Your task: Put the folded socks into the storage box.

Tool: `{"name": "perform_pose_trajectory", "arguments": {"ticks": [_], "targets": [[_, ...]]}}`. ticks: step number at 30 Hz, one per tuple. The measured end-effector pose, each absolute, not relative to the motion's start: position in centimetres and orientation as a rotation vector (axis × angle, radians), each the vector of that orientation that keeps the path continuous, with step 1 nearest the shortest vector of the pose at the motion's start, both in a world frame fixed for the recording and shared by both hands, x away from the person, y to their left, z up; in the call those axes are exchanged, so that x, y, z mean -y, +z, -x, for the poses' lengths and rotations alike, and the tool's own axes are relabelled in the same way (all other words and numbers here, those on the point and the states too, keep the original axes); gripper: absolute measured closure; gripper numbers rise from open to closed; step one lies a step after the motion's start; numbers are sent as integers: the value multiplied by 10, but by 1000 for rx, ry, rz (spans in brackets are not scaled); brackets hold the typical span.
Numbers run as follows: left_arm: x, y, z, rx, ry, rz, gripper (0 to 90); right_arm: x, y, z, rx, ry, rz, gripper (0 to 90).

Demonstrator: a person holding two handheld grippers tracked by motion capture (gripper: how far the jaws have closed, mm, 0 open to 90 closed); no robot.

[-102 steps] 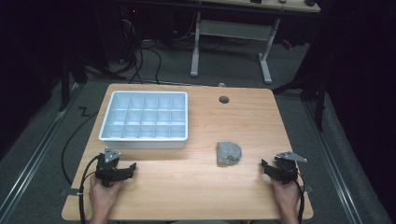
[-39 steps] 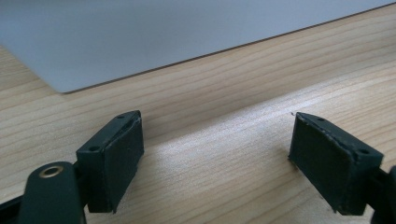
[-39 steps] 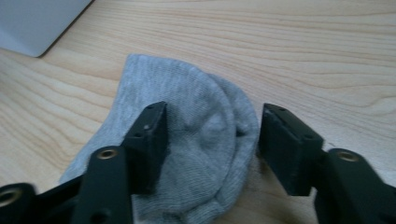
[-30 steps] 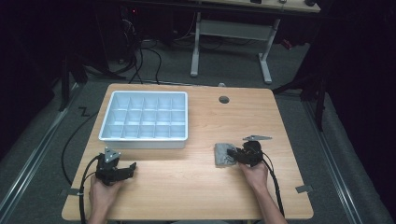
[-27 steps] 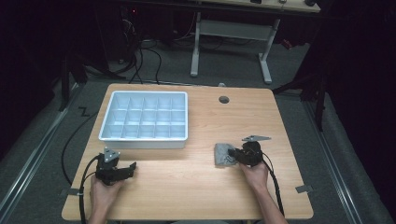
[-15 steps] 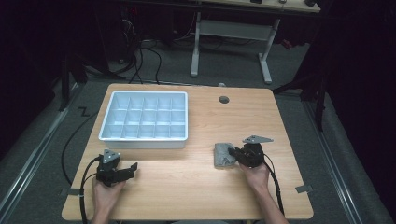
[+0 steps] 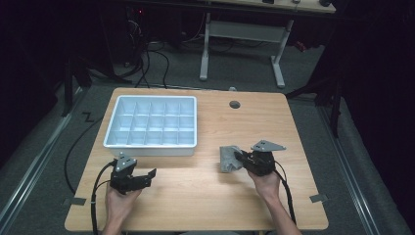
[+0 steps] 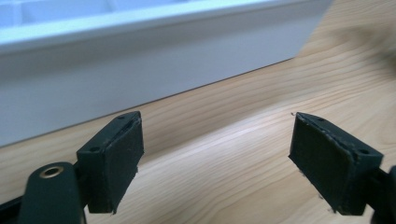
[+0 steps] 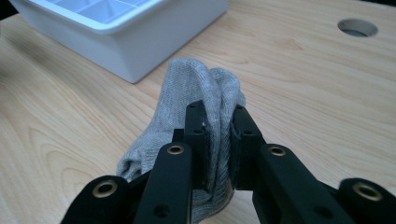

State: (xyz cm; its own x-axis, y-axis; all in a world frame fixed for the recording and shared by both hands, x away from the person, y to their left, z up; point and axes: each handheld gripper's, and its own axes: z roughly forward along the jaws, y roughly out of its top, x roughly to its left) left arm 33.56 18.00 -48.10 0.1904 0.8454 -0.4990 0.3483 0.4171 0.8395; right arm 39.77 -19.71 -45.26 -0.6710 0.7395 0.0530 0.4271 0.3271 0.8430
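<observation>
Pale wood worktop (image 7: 195, 196), carrying from left to right: left gripper (image 7: 145, 177) resting low near the front edge, just in front of the white compartment tray (image 7: 113, 128); then the grey sock (image 7: 228, 158), bunched up right of the tray and near it; then right gripper (image 7: 239, 157) closed on that sock. Judged as early in the job: sock gripped but seemingly not yet lifted clear of the wood, all visible tray cells bare, so carrying and dropping into a cell probably left to do. Left gripper view: fingers (image 8: 116, 156) spread wide apart, nothing between them, only bare wood grain and the tray's white wall (image 8: 154, 60) just ahead. Right gripper view: fingers (image 9: 196, 135) drawn nearly together, clamped on a folded ridge of sock (image 9: 196, 88) fabric, knit pinched up between the pads, rest of the cloth slumping down on the worktop below, tray corner (image 9: 140, 37) beyond and to the left, cable hole (image 9: 357, 27) far right.
</observation>
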Motion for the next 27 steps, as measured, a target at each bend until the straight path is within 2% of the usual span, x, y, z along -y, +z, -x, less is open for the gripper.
{"name": "perform_pose_trajectory", "arguments": {"ticks": [2, 7, 27], "targets": [[-171, -474, -337, -1375, 469, -1162, 153, 191, -447, -393, -2257, 1290, -998, 806], [-158, -467, -341, -1352, 462, -1192, 154, 182, -439, -388, -2262, 1312, -950, 806], [-82, -428, -362, -1207, 221, -1258, 152, 145, -425, -375, -2290, 1381, -770, 805]]}}
